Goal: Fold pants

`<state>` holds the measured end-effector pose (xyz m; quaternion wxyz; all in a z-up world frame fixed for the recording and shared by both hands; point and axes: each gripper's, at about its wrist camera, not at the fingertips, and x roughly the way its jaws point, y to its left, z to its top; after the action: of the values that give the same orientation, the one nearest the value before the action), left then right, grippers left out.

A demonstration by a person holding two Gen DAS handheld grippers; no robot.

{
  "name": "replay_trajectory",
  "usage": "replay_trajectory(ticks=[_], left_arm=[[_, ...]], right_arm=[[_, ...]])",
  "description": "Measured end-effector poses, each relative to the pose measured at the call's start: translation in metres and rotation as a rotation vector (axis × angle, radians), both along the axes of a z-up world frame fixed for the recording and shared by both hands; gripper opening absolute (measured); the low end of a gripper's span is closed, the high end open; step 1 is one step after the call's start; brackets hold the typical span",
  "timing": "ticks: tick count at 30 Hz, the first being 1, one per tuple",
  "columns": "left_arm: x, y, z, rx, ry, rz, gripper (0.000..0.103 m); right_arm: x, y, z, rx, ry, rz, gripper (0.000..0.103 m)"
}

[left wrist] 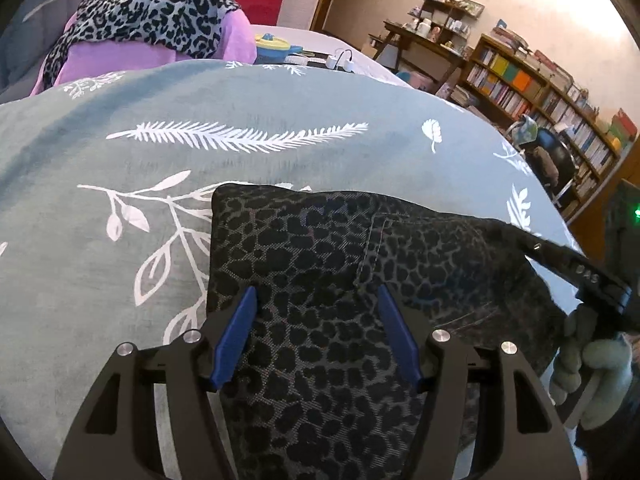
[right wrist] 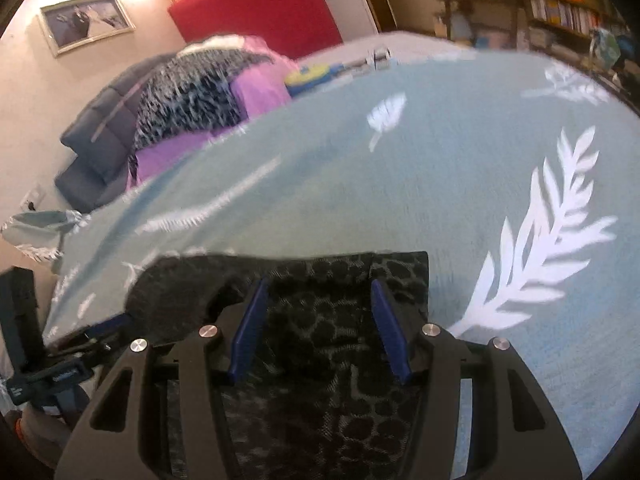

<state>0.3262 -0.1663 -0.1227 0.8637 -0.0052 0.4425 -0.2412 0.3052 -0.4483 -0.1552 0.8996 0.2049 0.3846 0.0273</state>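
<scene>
Pants (left wrist: pixel 320 256), dark leopard-print, lie folded into a compact block on the teal bedspread (left wrist: pixel 240 112) with white leaf and feather print; back pocket seam faces up on the right half of the block, in the left wrist view. Left gripper (left wrist: pixel 316 300) sits low over the near part of the fabric, blue fingers (left wrist: pixel 236 336) spread apart with cloth showing between them, nothing pinched: released. Right gripper (right wrist: pixel 318 292) same story from the other side: blue fingers (right wrist: pixel 248 328) parted wide over the pants (right wrist: pixel 328 320), no grasp; that view is motion-blurred, so whether the tips touch the cloth I can't tell. In the left wrist view the right gripper's black body shows at the right edge with a gloved hand (left wrist: pixel 588 364) on it, and the waistband side of the pants lifts toward it. Further out on the bed: a pile of grey leopard-print and purple clothes (left wrist: pixel 152 28), plus a yellow-blue toy-like item (left wrist: pixel 272 44). Bookshelves (left wrist: pixel 540 92) along the far wall, red panel (right wrist: pixel 256 4) and framed picture (right wrist: pixel 86 22) behind the bed.
</scene>
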Motion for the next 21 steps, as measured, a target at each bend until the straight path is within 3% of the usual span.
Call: replay_trajectory(ticks=[7, 9, 15, 18, 21], left_arm=[[-0.004, -0.008, -0.001, 0.054, -0.026, -0.019, 0.068], [-0.006, -0.009, 0.005, 0.065, -0.020, -0.009, 0.069], [-0.027, -0.004, 0.025, 0.084, -0.063, 0.022, 0.085], [-0.041, -0.004, 0.033, 0.094, -0.079, 0.016, 0.093], [-0.057, -0.002, 0.040, 0.105, -0.089, 0.014, 0.093]], right_arm=[[-0.008, -0.001, -0.003, -0.028, -0.014, 0.003, 0.055], [-0.017, 0.003, 0.009, -0.055, -0.032, -0.005, 0.055], [-0.061, 0.013, 0.044, -0.119, -0.108, -0.023, 0.065], [-0.079, 0.017, 0.049, -0.130, -0.091, -0.029, 0.069], [-0.095, 0.019, 0.048, -0.138, -0.056, -0.042, 0.072]])
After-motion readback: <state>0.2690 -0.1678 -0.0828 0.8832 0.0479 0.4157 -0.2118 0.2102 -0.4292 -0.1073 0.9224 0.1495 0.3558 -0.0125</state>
